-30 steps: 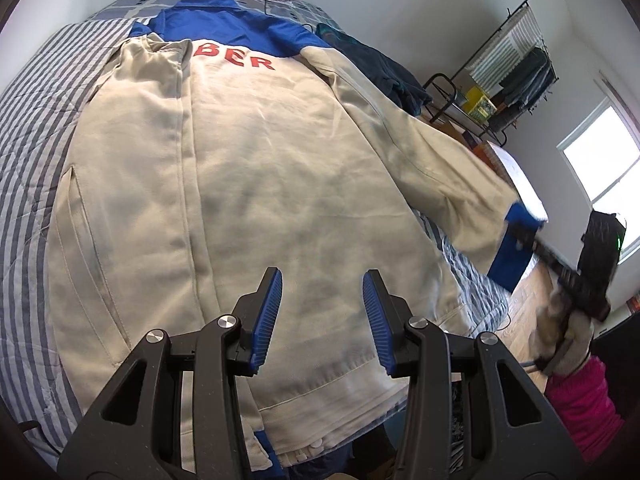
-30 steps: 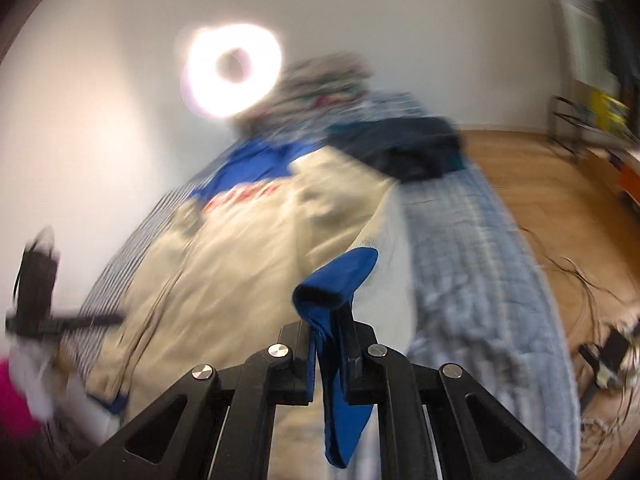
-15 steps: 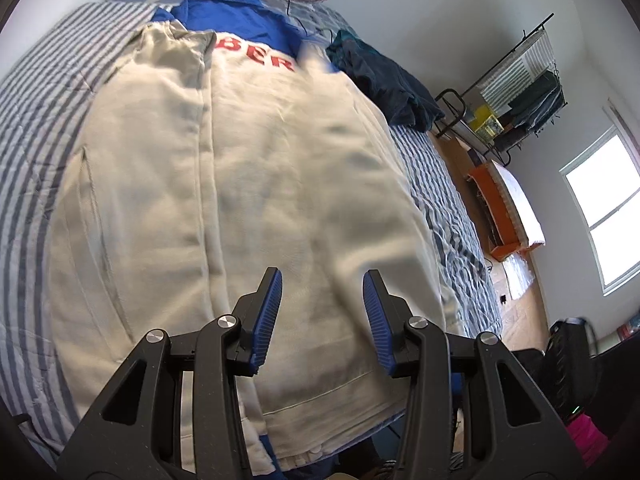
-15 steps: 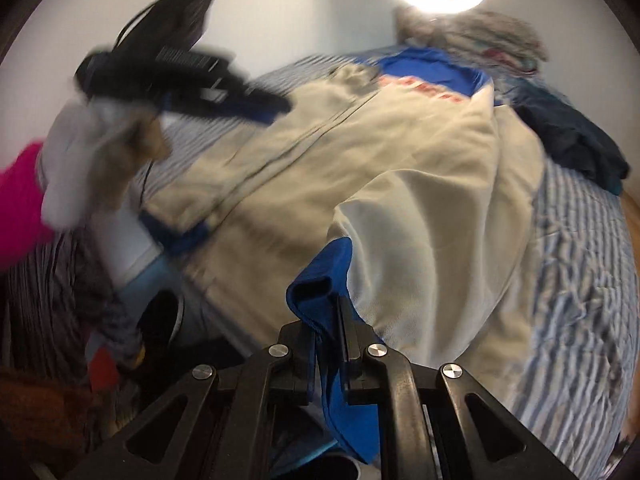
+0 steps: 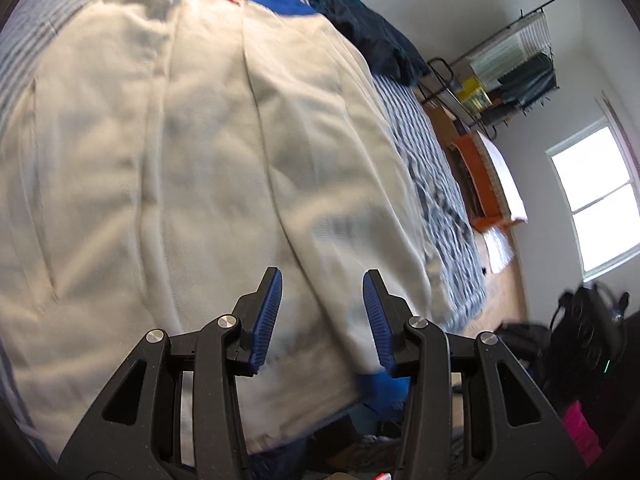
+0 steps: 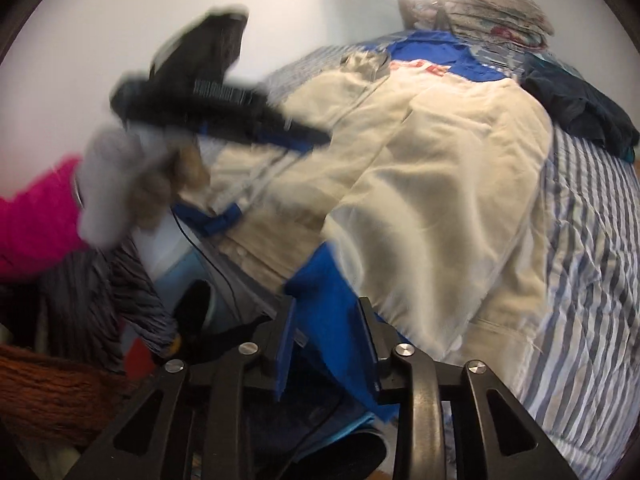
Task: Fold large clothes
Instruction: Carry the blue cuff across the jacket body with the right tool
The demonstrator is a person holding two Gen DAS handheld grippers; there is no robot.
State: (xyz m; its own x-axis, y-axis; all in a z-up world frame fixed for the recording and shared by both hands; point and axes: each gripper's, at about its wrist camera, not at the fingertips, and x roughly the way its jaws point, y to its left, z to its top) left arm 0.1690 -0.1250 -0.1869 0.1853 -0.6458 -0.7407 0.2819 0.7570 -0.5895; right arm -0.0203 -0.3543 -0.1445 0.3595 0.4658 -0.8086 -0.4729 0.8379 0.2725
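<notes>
1. The cream jacket (image 5: 208,184) lies flat on the striped bed (image 6: 592,248).
2. The right gripper (image 6: 326,338) is opening, its blue cuff (image 6: 328,300) loose between the jaws.
3. The left gripper (image 5: 320,320) hovers over the hem, parted, holding nothing.

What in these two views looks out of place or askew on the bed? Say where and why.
A dark garment lies crumpled on the striped bedding beside the cream jacket. The blue cuff hangs off the bed's edge between the opening right tongs.
</notes>
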